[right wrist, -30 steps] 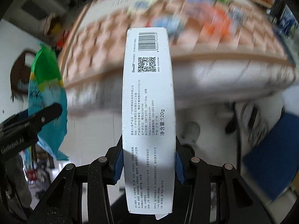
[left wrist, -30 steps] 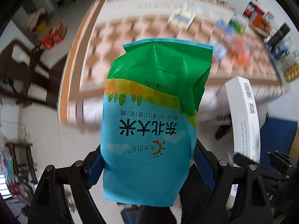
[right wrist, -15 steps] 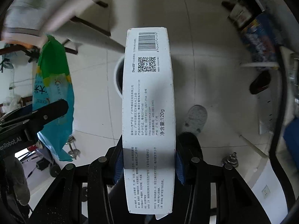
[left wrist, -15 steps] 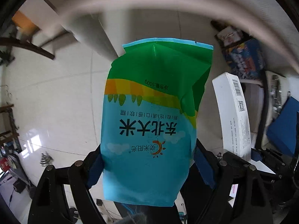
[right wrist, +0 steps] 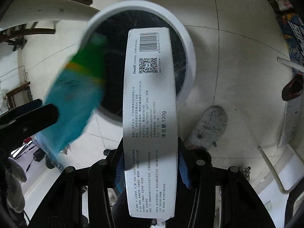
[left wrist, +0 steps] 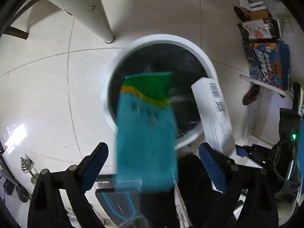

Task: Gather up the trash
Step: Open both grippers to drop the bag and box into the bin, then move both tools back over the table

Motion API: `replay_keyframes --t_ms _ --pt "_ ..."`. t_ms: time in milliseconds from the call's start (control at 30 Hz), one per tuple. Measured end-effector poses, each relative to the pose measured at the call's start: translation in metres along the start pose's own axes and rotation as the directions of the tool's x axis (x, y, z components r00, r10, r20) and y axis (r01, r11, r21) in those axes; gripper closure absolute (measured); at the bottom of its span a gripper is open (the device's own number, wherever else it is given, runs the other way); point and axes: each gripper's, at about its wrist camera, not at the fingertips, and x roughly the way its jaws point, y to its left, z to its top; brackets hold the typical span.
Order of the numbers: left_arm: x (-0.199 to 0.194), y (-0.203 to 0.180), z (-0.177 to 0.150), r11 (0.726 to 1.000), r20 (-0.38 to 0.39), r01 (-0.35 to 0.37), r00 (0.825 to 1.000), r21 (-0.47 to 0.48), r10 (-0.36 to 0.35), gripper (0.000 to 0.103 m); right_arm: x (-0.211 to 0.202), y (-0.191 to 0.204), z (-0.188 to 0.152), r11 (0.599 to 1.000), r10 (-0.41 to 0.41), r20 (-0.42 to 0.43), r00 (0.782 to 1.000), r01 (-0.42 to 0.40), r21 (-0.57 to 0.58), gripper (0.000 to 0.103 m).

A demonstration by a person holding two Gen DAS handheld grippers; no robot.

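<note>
Over a white round waste bin [left wrist: 190, 43] with a black liner, the left gripper [left wrist: 152, 163] has just been opening: its blue-padded jaws stand well apart, clear of the green-and-blue rice bag [left wrist: 146, 129], which hangs blurred between them with its green top already over the bin's mouth, seemingly let go so it drops inside. At three o'clock of the bag, the right gripper [right wrist: 150, 163] has just been easing too, though its pads appear to still touch both long sides of the white toothpaste box [right wrist: 150, 98]; whether it is still truly gripped cannot be told. The box's barcode end points to twelve o'clock over the liner, lined up for its own fall. The bin's near rim lies under the bag's lower half, so a short drop could catch it. A table leg [left wrist: 102, 15] stands at eleven o'clock of the bin; a person's grey shoe [right wrist: 209, 127] rests at four o'clock of it in the right wrist view.
</note>
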Motion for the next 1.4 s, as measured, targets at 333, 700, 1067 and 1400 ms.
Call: replay_keyframes --t_ms 333,700,1067,1400 --pt "-0.025 0.035 -0.016 0.988 0.145 -0.123 0.98 -0.092 0.136 0.005 -0.027 0.001 0.008 0.992 -0.13 0.181 0.975 0.126 0.034 0.004" --pt "-0.048 0.031 -0.045 0.979 0.183 -0.181 0.963 -0.097 0.196 0.005 -0.056 0.016 0.0 0.971 -0.239 0.274 0.932 0.221 0.094 0.004" --pt "-0.142 0.018 -0.102 0.98 0.225 -0.157 0.957 -0.12 0.181 0.005 -0.148 0.043 -0.063 0.973 -0.23 0.318 0.92 0.219 0.07 0.004" --pt "-0.274 0.0 -0.177 0.982 0.311 -0.163 0.932 -0.092 0.183 0.005 -0.286 0.086 -0.152 0.981 -0.19 0.387 0.902 0.187 0.045 0.004"
